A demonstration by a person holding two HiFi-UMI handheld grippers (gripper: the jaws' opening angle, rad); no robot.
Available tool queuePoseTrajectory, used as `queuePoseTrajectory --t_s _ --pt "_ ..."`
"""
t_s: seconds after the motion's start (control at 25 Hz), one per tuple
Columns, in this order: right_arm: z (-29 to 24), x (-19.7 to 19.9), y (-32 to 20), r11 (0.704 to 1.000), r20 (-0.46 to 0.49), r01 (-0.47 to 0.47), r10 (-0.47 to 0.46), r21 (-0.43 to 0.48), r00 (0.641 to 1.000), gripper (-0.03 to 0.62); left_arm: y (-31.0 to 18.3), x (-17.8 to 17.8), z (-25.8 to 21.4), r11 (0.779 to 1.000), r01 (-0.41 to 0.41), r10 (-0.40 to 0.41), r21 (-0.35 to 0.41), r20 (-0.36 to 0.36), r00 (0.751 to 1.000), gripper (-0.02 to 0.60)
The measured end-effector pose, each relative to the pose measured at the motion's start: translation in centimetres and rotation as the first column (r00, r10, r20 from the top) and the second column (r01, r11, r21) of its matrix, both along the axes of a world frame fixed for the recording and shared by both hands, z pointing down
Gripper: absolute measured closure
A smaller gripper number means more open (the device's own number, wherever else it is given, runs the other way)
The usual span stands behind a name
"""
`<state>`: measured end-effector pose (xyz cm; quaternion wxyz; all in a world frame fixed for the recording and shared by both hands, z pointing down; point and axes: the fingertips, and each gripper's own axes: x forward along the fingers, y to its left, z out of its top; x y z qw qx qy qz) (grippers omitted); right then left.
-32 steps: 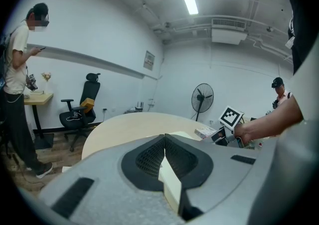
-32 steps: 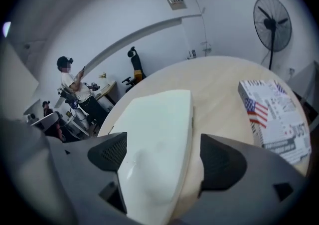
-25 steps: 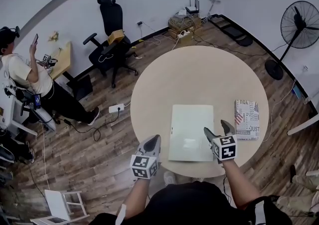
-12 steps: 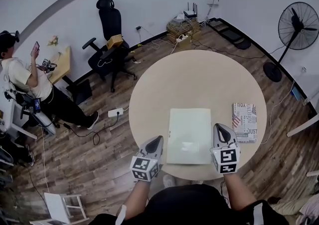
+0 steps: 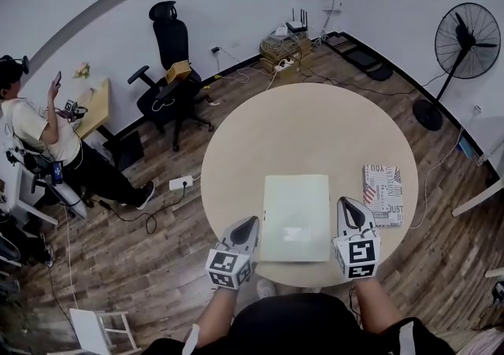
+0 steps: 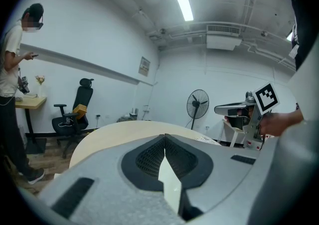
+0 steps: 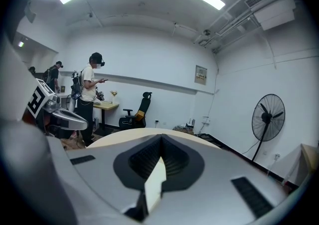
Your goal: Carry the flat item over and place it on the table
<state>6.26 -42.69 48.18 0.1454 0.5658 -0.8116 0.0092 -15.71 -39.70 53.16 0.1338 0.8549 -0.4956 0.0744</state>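
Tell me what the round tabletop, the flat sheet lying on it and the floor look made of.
Round tabletop: probably laminate or painted wood, matte beige, no grain.
Flat sheet: perhaps plastic or coated board, pale, with a soft glare patch.
Floor: wood or wood-look planks, dark grain, visible seams.

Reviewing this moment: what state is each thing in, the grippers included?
flat item: lying flat on the table, not held.
left hand-held gripper: shut, empty, beside the flat item.
right hand-held gripper: shut, empty.
printed box: lying flat on the table, untouched.
fan: upright, blades look still.
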Motion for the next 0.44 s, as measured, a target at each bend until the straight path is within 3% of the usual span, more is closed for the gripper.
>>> queuePoseTrajectory --t_s 0.24,0.44 --pt "-0.81 0.34 -0.11 1.0 0.018 -0.008 0.007 0.023 1.0 0.597 -0.05 -0.1 -0.27 1.0 0.004 -0.004 0.002 0.005 1.0 0.575" --pt "-0.09 -0.1 0.21 1.0 0.029 0.005 -0.006 0.022 1.0 0.595 -0.06 -0.51 -0.4 1.0 0.022 -0.022 -0.002 -0.04 0.999 0.575"
